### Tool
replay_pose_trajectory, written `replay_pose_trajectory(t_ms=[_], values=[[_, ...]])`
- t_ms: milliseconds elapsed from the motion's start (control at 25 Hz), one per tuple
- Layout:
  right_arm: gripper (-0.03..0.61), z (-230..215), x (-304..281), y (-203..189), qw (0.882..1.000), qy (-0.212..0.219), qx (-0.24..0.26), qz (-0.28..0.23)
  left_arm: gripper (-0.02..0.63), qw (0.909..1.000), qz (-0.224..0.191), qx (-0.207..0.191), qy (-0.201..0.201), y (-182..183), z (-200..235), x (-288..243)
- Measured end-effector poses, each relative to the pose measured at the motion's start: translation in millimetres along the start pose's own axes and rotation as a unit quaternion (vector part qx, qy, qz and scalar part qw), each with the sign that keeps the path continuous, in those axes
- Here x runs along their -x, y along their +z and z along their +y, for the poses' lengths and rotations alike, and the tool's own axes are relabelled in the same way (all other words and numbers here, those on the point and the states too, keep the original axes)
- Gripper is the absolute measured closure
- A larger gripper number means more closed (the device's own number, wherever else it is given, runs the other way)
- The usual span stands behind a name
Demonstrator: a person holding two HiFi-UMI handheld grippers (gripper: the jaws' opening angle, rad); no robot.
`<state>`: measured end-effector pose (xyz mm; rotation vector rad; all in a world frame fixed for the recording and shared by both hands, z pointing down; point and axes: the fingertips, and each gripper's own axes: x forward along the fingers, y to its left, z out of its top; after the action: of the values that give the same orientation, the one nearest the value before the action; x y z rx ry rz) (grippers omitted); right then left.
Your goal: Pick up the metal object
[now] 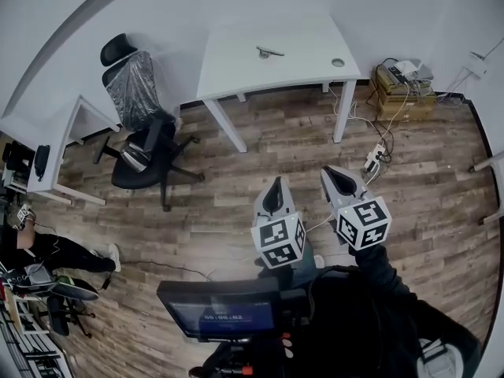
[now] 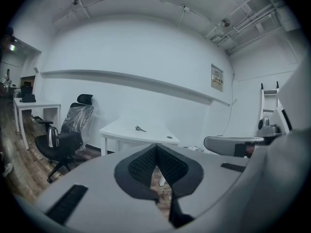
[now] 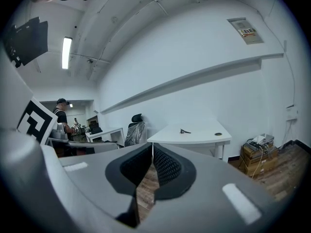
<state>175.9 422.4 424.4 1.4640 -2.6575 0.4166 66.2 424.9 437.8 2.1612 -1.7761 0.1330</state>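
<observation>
The fingers of the left gripper (image 2: pixel 155 147) are clenched tip to tip with nothing between them. Those of the right gripper (image 3: pixel 151 146) are pressed together too, and are also empty. Both hang side by side over the wooden floor (image 1: pixel 236 203). The metal object (image 1: pixel 269 52) lies on the white tabletop (image 1: pixel 232 65), well ahead of both pairs of fingers and untouched. A black office chair (image 1: pixel 138 124) stands ahead and to their left.
</observation>
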Motion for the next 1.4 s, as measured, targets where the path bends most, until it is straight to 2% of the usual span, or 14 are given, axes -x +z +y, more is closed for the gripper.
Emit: replay_pose_trajectory(t_ms=[480, 760, 1200, 1400], values=[[0.577, -49, -129, 29, 1.000, -0.008, -0.006, -0.001, 0.614, 0.9999, -0.004, -0.007, -0.010, 49, 52, -125], [0.577, -73, -215, 59, 1.000, -0.012, 0.002, 0.000, 0.614, 0.9992, 0.004, -0.010, -0.038, 83, 75, -206], [0.577, -95, -310, 78, 1.000, -0.025, -0.004, 0.007, 0.614, 0.9988, 0.020, -0.007, -0.044, 110, 132, -283], [0.577, -94, -340, 84, 0.999, -0.033, 0.000, 0.000, 0.614, 0.9989, 0.010, -0.002, -0.047, 124, 155, -302]])
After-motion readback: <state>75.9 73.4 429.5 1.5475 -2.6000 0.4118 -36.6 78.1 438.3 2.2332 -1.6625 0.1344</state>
